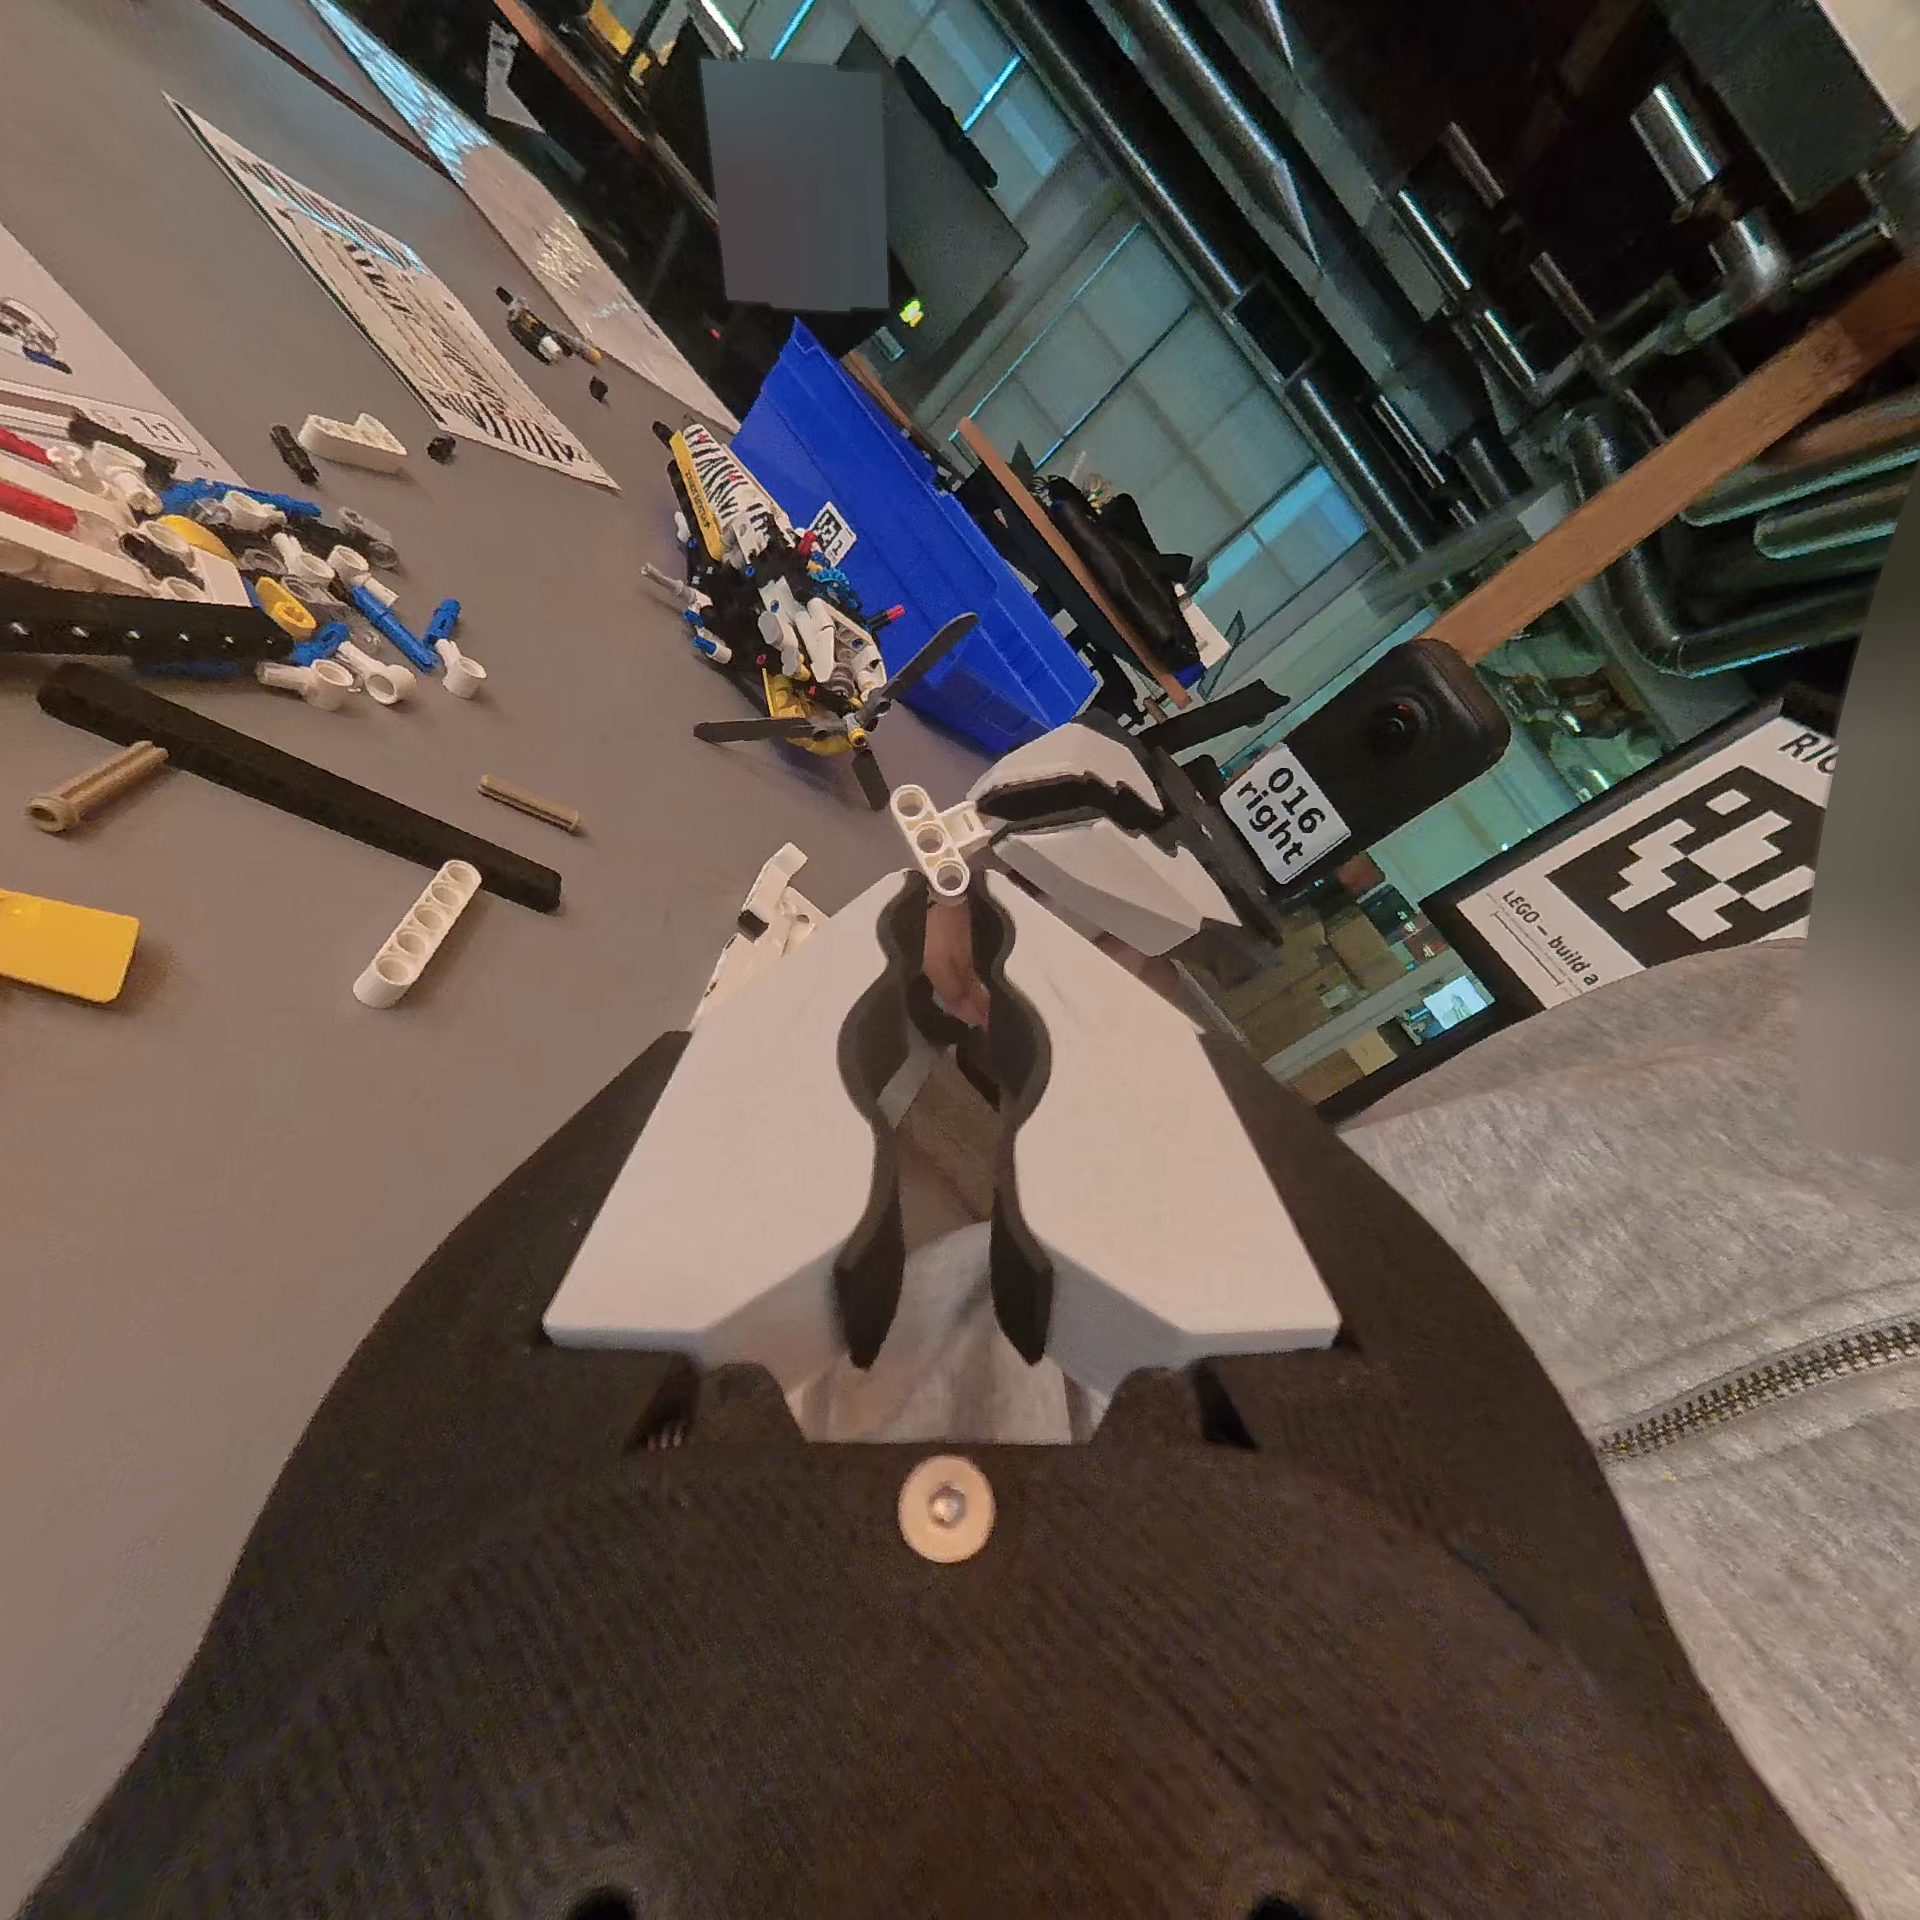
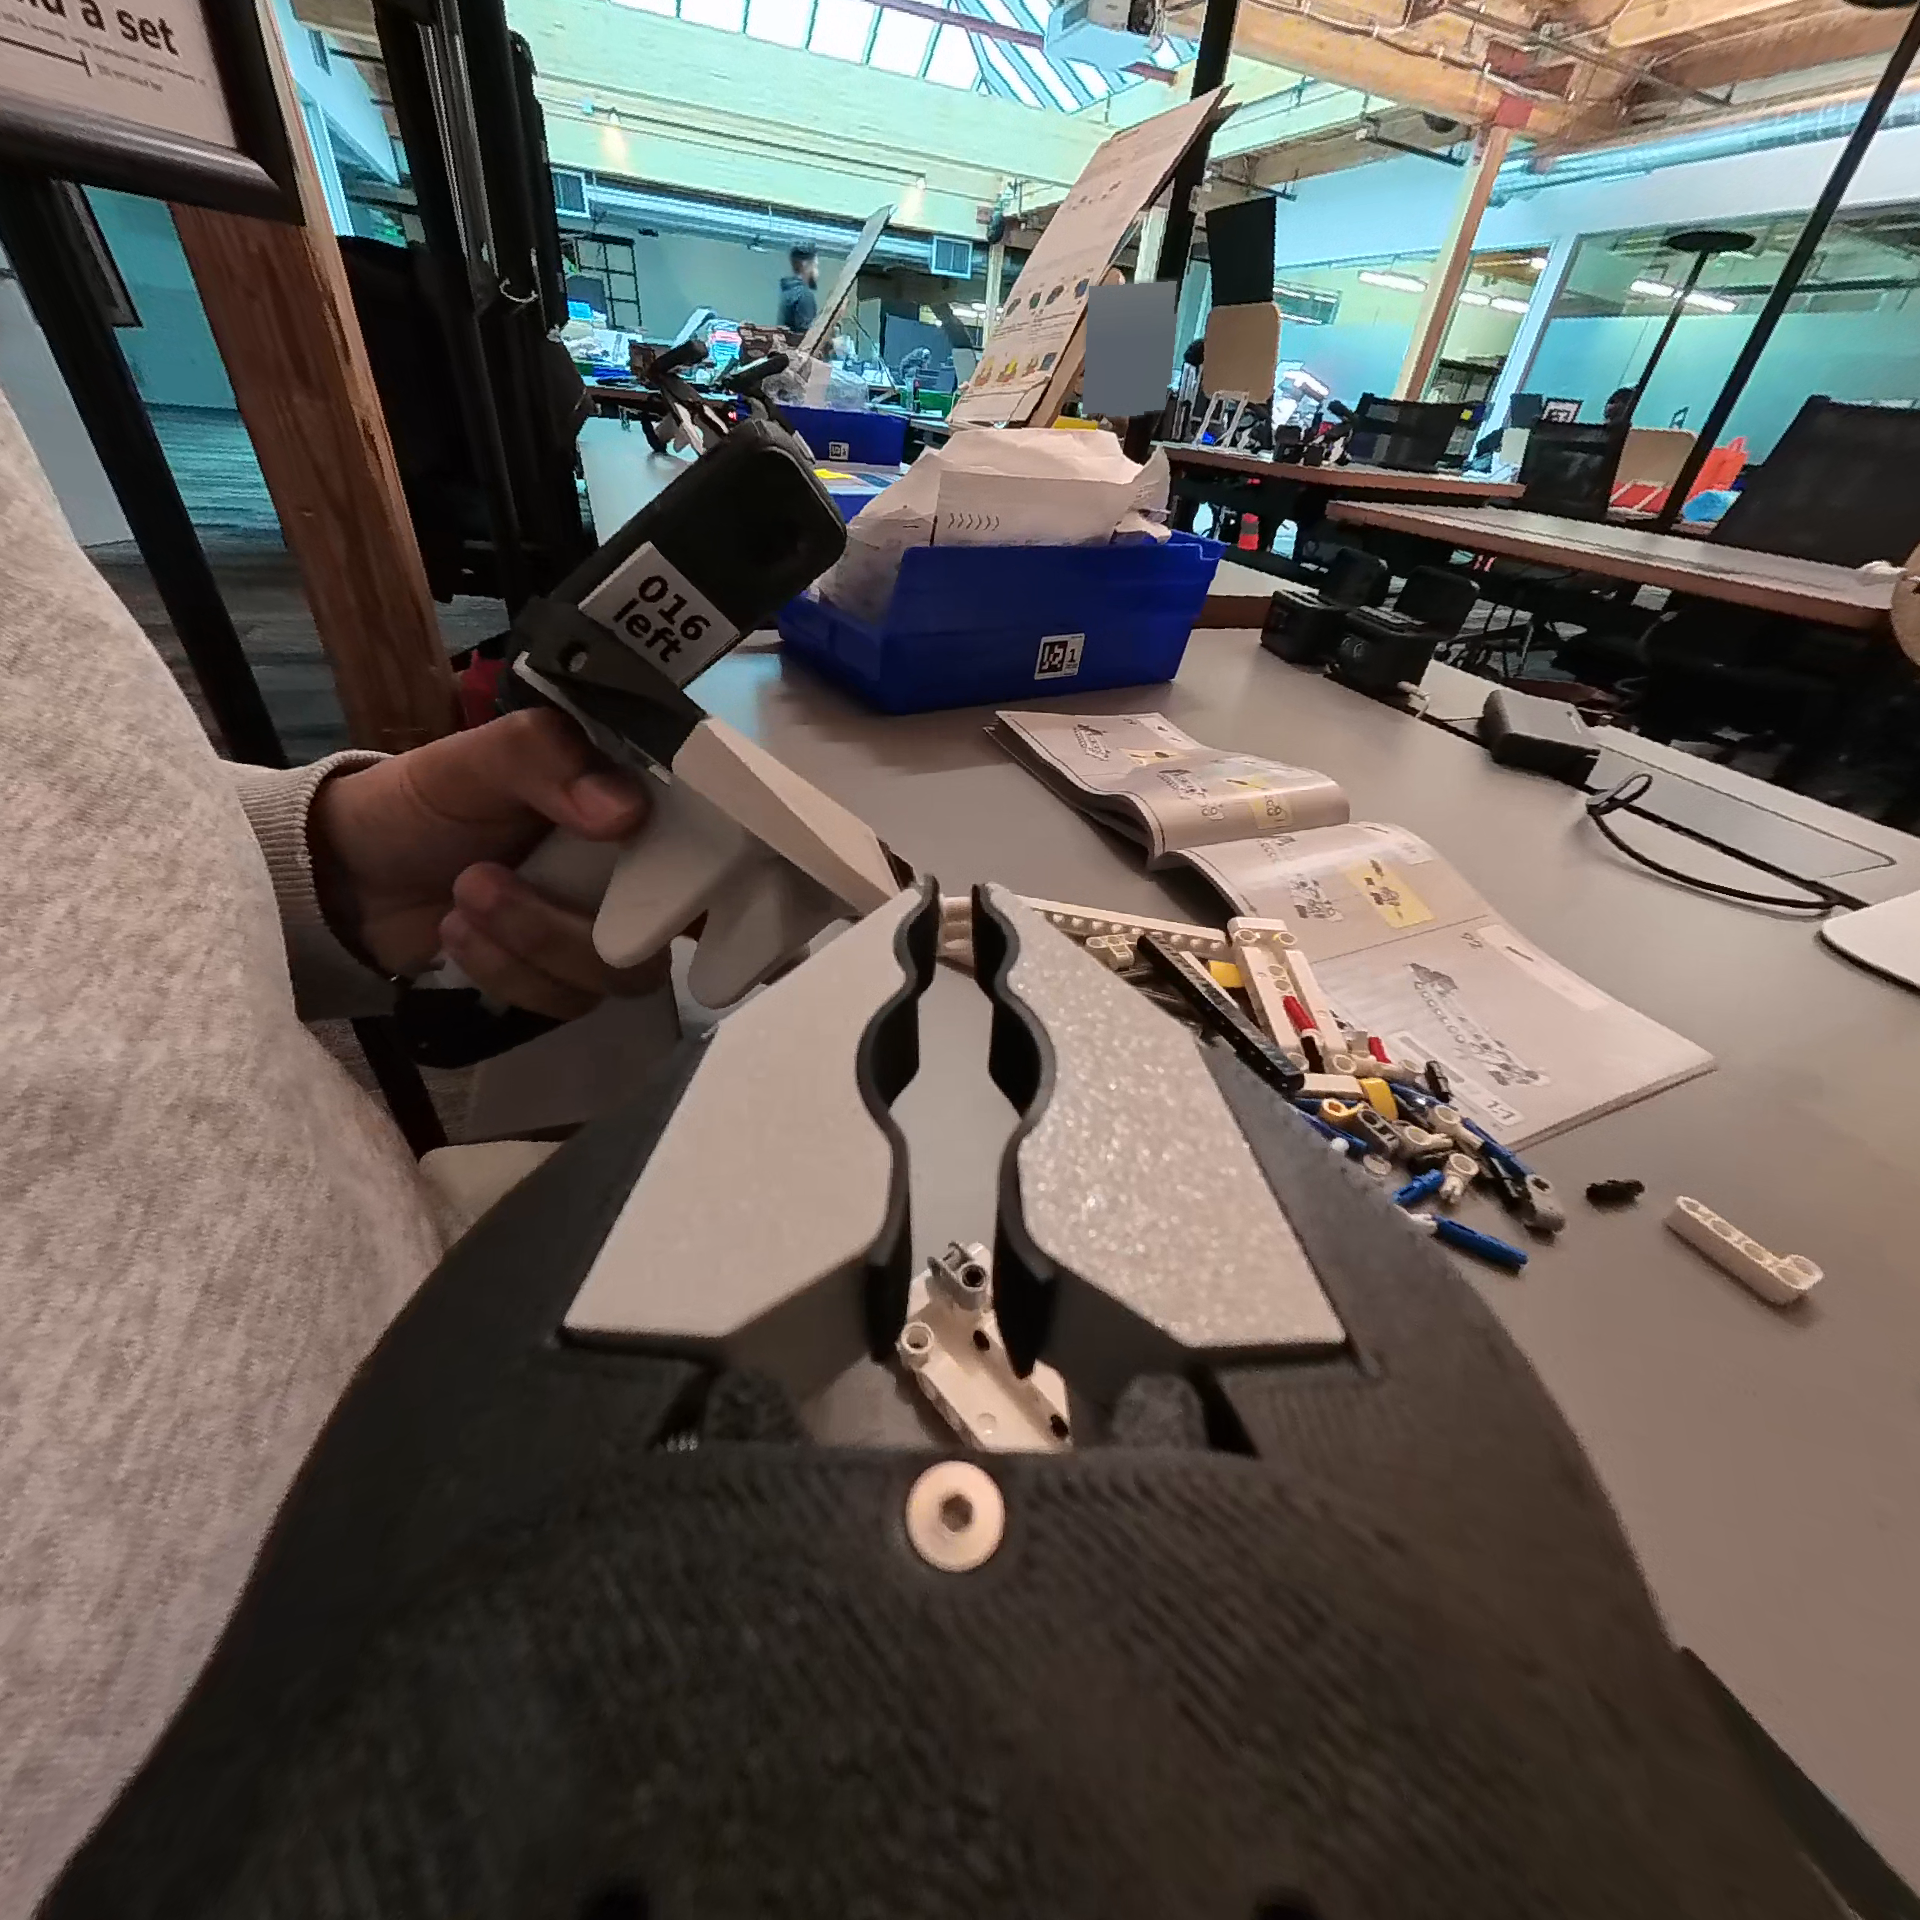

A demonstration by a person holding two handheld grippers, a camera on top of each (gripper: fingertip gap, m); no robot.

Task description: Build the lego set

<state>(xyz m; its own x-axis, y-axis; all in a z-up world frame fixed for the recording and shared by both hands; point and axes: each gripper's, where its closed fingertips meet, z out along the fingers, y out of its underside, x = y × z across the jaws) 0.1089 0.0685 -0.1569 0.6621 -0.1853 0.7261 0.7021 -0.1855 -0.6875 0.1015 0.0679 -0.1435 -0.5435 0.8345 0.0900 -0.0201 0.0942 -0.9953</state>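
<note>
A small white beam with three holes (image 1: 928, 837) is held up in the air between my two grippers. My left gripper (image 1: 943, 896) is shut on its lower end. My right gripper (image 1: 982, 821) comes in from the right and is shut on the stub at its side. In the right wrist view, the right gripper (image 2: 951, 920) has the white piece (image 2: 953, 928) pinched at its tips, and the left gripper (image 2: 878, 883) meets it from the left. A white sub-assembly with a grey connector (image 2: 977, 1361) lies on the table below; it also shows in the left wrist view (image 1: 771, 914).
A part-built yellow, white and black model with a propeller (image 1: 790, 613) stands by a blue bin (image 1: 914, 540). Loose pieces (image 1: 270, 582), a long black beam (image 1: 291, 790), a white beam (image 1: 416, 935) and a yellow plate (image 1: 62, 940) lie at left. An open booklet (image 2: 1351, 935) is on the table. Less than 4 cm separates the two grippers' tips. My left tips are roughly 12 cm from the yellow plate (image 1: 62, 940).
</note>
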